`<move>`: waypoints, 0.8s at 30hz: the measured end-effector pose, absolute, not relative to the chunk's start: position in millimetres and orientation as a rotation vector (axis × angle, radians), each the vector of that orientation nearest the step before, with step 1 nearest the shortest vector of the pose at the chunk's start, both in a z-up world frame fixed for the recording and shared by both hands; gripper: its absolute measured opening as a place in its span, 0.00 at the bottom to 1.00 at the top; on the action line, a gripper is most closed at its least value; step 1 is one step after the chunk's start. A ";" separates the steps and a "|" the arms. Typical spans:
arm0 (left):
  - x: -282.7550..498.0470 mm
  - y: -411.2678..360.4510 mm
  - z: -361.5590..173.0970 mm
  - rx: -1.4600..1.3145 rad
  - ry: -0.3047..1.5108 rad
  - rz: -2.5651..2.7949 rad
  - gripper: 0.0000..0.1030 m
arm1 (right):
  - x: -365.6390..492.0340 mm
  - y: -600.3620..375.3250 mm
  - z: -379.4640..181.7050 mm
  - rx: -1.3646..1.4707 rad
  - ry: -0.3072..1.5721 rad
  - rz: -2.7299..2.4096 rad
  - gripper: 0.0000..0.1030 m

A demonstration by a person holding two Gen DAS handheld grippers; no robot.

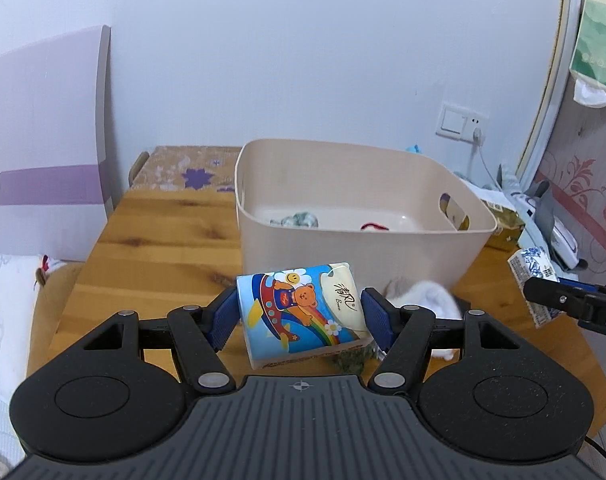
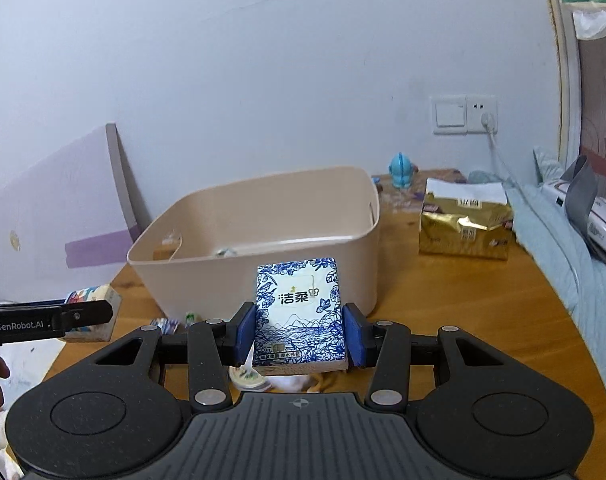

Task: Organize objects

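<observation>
The left gripper point(image 1: 301, 318) is clenched on a cartoon tissue pack point(image 1: 303, 312), its blue pads point(image 1: 223, 320) pressing both short sides; the pack sits tilted between the fingers, lifted clear of the wooden table point(image 1: 151, 248). The right gripper point(image 2: 301, 336) grasps a blue-and-white tissue pack point(image 2: 299, 316) the same way, pads point(image 2: 245, 338) tight against its two long edges, the pack upright and raised above the tabletop. Both packs hang just in front of the near wall of the beige bin point(image 1: 343, 248), below its rim. The bin is open on top, with only a few small items lying on its floor, so most of its inside is free. On the table under the left gripper lie a white cloth point(image 1: 431, 300) and a bit of green. To the right of the bin stands a gold bag point(image 2: 463, 232), well apart from the right gripper, with bare table between.
</observation>
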State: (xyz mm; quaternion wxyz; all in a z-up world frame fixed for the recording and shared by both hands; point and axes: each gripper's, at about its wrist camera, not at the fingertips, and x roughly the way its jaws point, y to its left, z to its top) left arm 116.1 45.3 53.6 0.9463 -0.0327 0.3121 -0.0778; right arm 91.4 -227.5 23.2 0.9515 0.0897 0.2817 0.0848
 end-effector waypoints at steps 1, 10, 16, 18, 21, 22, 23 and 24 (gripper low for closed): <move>117.0 44.5 54.8 -0.062 0.633 -0.155 0.65 | 92.2 -228.4 25.3 0.181 0.567 0.173 0.42; 132.0 36.9 72.3 -0.063 0.588 -0.166 0.65 | 105.6 -233.1 38.1 0.165 0.530 0.173 0.42; 148.2 30.3 83.8 -0.058 0.560 -0.178 0.65 | 118.2 -234.9 45.1 0.158 0.511 0.175 0.42; 153.9 27.9 86.9 -0.054 0.553 -0.180 0.65 | 122.7 -235.5 45.7 0.160 0.509 0.174 0.42; 163.0 23.3 89.5 -0.046 0.543 -0.183 0.65 | 128.1 -236.0 46.4 0.169 0.509 0.177 0.42; 165.7 22.1 89.1 -0.044 0.545 -0.184 0.65 | 130.9 -235.9 46.3 0.172 0.509 0.178 0.42; 169.2 21.0 88.8 -0.043 0.547 -0.185 0.65 | 133.2 -235.7 46.2 0.173 0.510 0.178 0.42; 172.3 20.1 88.7 -0.044 0.548 -0.185 0.65 | 136.0 -235.5 46.1 0.174 0.510 0.180 0.42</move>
